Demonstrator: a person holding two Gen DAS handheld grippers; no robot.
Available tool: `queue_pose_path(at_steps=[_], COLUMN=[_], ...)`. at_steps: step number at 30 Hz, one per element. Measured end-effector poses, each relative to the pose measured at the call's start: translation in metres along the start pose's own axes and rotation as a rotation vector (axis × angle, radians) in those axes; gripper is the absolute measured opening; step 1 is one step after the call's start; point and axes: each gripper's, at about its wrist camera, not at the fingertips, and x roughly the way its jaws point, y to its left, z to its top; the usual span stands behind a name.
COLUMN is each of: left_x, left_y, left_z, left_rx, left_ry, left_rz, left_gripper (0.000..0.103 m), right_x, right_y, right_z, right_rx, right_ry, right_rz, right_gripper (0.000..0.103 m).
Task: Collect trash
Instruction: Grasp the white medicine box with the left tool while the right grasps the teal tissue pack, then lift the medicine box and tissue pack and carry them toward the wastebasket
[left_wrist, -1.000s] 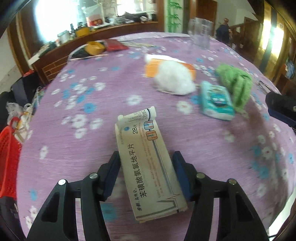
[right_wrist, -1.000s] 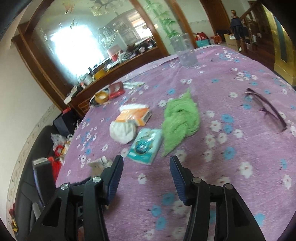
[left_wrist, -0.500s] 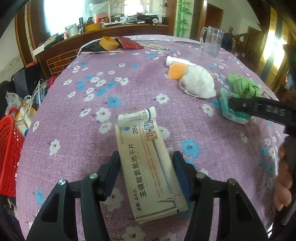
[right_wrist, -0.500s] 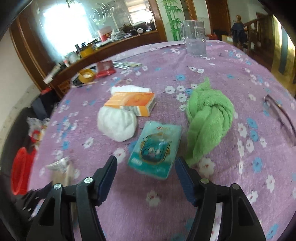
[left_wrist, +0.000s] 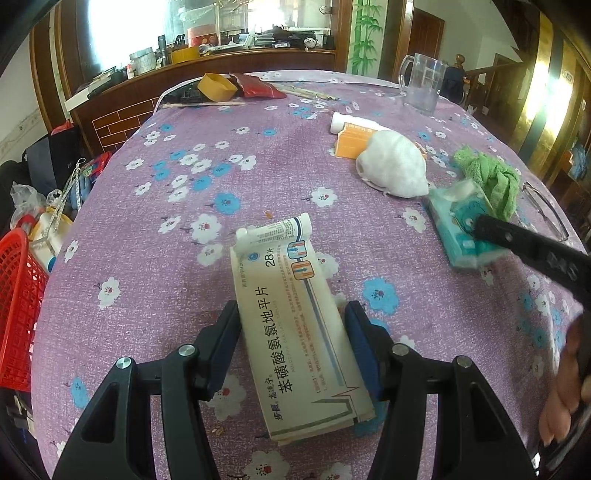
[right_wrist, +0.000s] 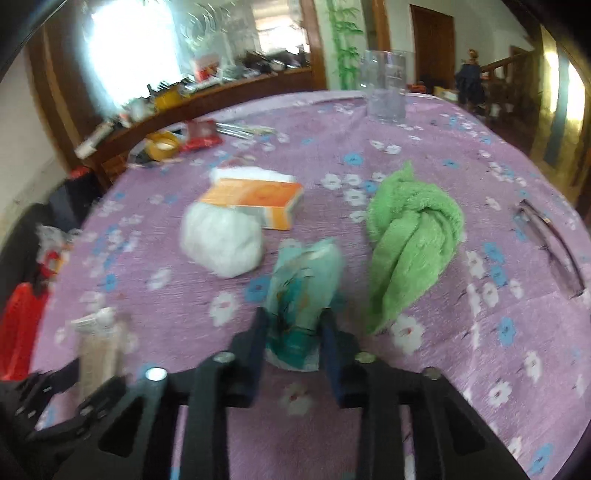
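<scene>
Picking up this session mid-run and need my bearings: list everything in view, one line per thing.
medicine box: 1, cream, in left claw
tube: 1, white, at the box's far end
tissue pack: 1, teal, squeezed in right claw
towel: 1, green, right of pack
white wad: 1, left of pack
orange box: 1, behind wad
glass mug: 1, clear, far edge
glasses: 1, dark, far right
basket: 1, red, off table's left
tablecloth: purple, floral
left claw: black
right claw: black

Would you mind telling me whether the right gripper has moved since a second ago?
Yes. In the left wrist view the right gripper has come in from the right edge to the teal pack, near the green cloth, and shut on it.
</scene>
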Motion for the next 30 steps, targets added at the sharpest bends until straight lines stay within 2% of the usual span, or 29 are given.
queue_pose_path(at_steps=[4,9,10,12,13,19,20,22,23,26,30], left_x=[0.000,0.000,0.000,0.000,0.000,0.001,0.002,0.002,0.001,-0.001,-0.007], left_y=[0.000,0.000,0.000,0.000,0.000,-0.001,-0.002,-0.002,-0.003,-0.004,-0.007], left_z=[0.000,0.000,0.000,0.000,0.000,0.000,0.000,0.000,0.000,-0.001,-0.002], left_rx=[0.000,0.001,0.001,0.002,0.003,0.007,0.009,0.011,0.013,0.019,0.035], left_ry=[0.000,0.000,0.000,-0.001,-0.001,0.000,0.000,-0.001,-0.004,-0.017,-0.054], left_rz=[0.001,0.002,0.003,0.003,0.003,0.000,-0.001,-0.002,-0.003,0.002,0.012], left_gripper=[0.057,0.057,0.057,0.057,0.057,0.057,0.057,0.057,0.057,0.056,0.056], right_x=[-0.009,-0.006,-0.004,-0.001,0.001,0.009,0.010,0.008,0.007,0.003,-0.002], right_y=[0.006,-0.002,-0.004,-0.005,-0.004,0.003,0.006,0.008,0.009,0.014,0.015], right_z=[-0.012,-0.012,-0.011,-0.011,-0.012,-0.015,-0.015,-0.016,-0.016,-0.017,-0.019], right_rx=[-0.022,0.018,0.021,0.027,0.028,-0.010,-0.024,-0.037,-0.045,-0.074,-0.069], right_ry=[-0.011,0.019,0.025,0.040,0.045,0.065,0.062,0.044,0.034,0.007,-0.017], right_rz=[0.023,0.064,0.067,0.079,0.076,0.039,0.030,0.021,0.017,0.017,0.025], right_gripper=[0.014,0.020,0.022,0.041,0.045,0.045,0.043,0.030,0.018,0.013,0.012])
